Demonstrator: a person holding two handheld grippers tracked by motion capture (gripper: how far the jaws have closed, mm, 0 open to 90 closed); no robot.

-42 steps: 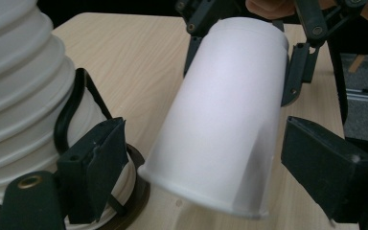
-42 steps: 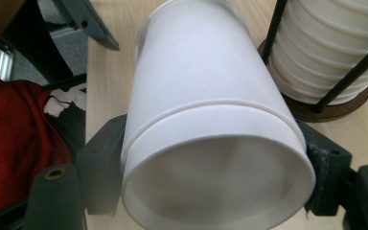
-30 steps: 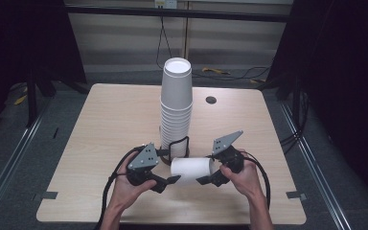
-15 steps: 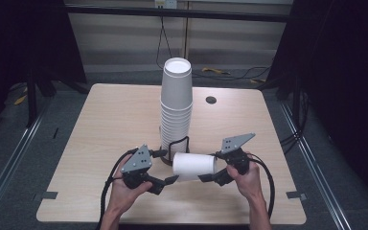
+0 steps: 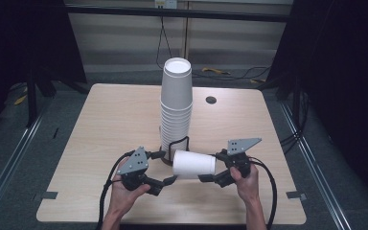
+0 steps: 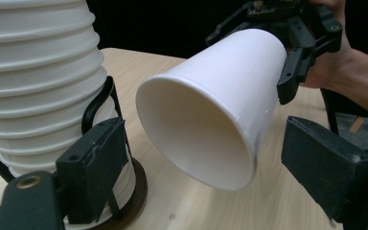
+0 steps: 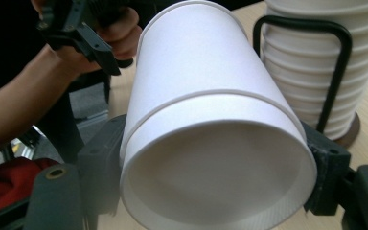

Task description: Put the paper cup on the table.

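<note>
Your right tool (image 5: 210, 178) is clamping a white paper cup (image 5: 194, 164) by its base end, its pads pressing both sides of the wall, and is holding it on its side above the surface (image 5: 100, 124), mouth pointing toward your left tool (image 5: 165, 180). That left tool is standing narrowly parted and gripping nothing, its pads sitting just beside the cup's open rim. From here the thin wall is the weak point: squeezing harder could be crushing it oval, and a slack grip could be letting it slip and roll away. Just behind the cup, the tall stack of cups (image 5: 176, 108) is leaning slightly in its black wire holder (image 5: 176, 146), so a knock from either tool could be toppling it. No brand, label or writing is showing on the cups or the tools.
</note>
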